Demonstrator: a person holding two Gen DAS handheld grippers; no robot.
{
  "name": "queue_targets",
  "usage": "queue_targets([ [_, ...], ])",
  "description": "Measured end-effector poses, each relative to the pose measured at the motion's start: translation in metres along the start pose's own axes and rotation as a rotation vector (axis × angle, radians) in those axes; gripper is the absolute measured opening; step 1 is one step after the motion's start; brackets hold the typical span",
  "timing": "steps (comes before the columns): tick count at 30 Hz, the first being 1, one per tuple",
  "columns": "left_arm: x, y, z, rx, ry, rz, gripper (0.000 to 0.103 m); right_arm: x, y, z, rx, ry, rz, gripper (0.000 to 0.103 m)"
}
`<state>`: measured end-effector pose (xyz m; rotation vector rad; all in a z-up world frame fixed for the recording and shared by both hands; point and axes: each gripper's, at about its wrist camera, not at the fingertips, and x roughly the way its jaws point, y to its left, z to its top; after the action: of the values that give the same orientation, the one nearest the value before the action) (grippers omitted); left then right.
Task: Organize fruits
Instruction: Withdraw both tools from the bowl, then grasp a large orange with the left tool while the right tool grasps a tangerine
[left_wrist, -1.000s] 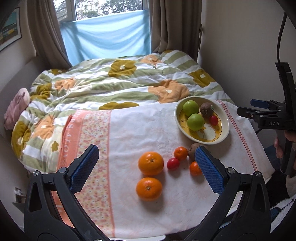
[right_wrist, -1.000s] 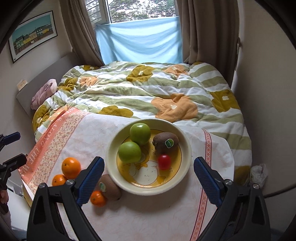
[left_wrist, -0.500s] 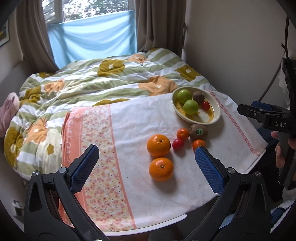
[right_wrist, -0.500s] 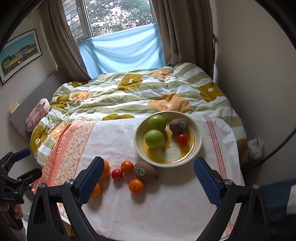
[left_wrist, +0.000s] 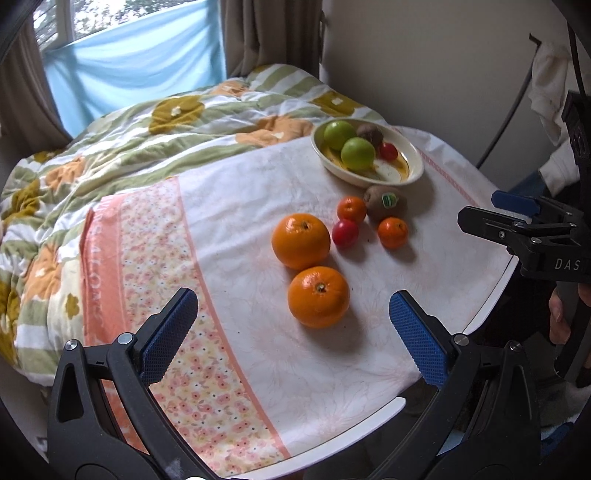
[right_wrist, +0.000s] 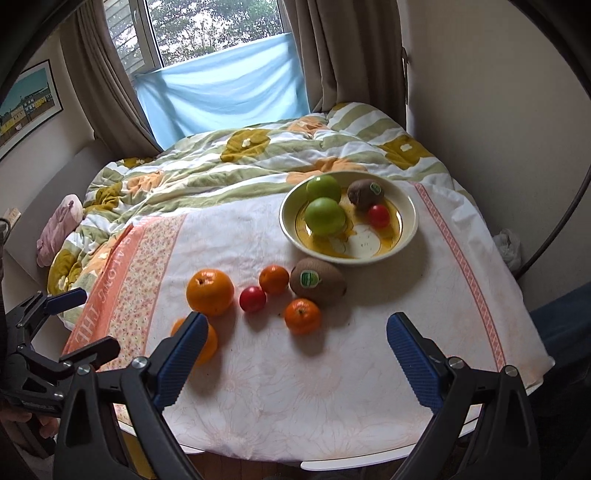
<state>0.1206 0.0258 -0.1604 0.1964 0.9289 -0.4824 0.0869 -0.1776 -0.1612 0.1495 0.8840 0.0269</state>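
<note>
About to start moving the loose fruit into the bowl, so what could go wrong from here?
The kiwi, two mandarins and cherry tomato sit packed together; the open right tongs may nudge neighbours and set them rolling. The near orange lies toward the table edge. The bowl already holds four fruits, so additions might roll out.

My right gripper's left finger (right_wrist: 181, 363) covers part of the near orange (right_wrist: 210, 341). The plate (left_wrist: 413, 173) hides its far fruit partly behind the green apples (left_wrist: 357, 153). Kiwi sticker (right_wrist: 309, 278) text unreadable.
</note>
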Motion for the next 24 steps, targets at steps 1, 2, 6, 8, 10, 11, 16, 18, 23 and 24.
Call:
queue_targets([
  [1, 0.006, -0.002, -0.001, 0.010, 0.006, -0.005, 0.103, 0.005, 0.001, -0.003, -0.008, 0.006, -0.011, 0.097],
  [2, 0.012, -0.003, -0.002, 0.018, 0.010, -0.011, 0.103, 0.008, 0.001, -0.006, -0.015, 0.011, -0.019, 0.097],
  [6, 0.038, -0.012, -0.005, 0.042, 0.030, -0.031, 0.103, 0.028, -0.002, -0.015, -0.023, 0.045, -0.029, 0.097],
  [8, 0.050, -0.017, -0.006, 0.057, 0.045, -0.025, 0.100, 0.038, -0.005, -0.018, -0.016, 0.060, -0.012, 0.097],
  [10, 0.060, -0.019, -0.007, 0.065, 0.058, -0.020, 0.096, 0.046, -0.008, -0.021, -0.010, 0.074, 0.001, 0.097],
  [11, 0.065, -0.020, -0.007, 0.065, 0.068, -0.019, 0.094, 0.050, -0.009, -0.022, -0.008, 0.082, 0.005, 0.097],
  [16, 0.083, -0.019, -0.007, 0.051, 0.103, -0.039, 0.083, 0.064, -0.010, -0.025, -0.008, 0.105, 0.016, 0.097],
  [18, 0.089, -0.020, -0.008, 0.055, 0.124, -0.041, 0.074, 0.067, -0.010, -0.026, -0.008, 0.109, 0.016, 0.097],
  [23, 0.095, -0.020, -0.010, 0.054, 0.144, -0.039, 0.064, 0.074, -0.012, -0.024, -0.004, 0.118, 0.025, 0.097],
  [24, 0.095, -0.019, -0.010, 0.050, 0.144, -0.042, 0.064, 0.074, -0.012, -0.023, -0.004, 0.118, 0.024, 0.097],
])
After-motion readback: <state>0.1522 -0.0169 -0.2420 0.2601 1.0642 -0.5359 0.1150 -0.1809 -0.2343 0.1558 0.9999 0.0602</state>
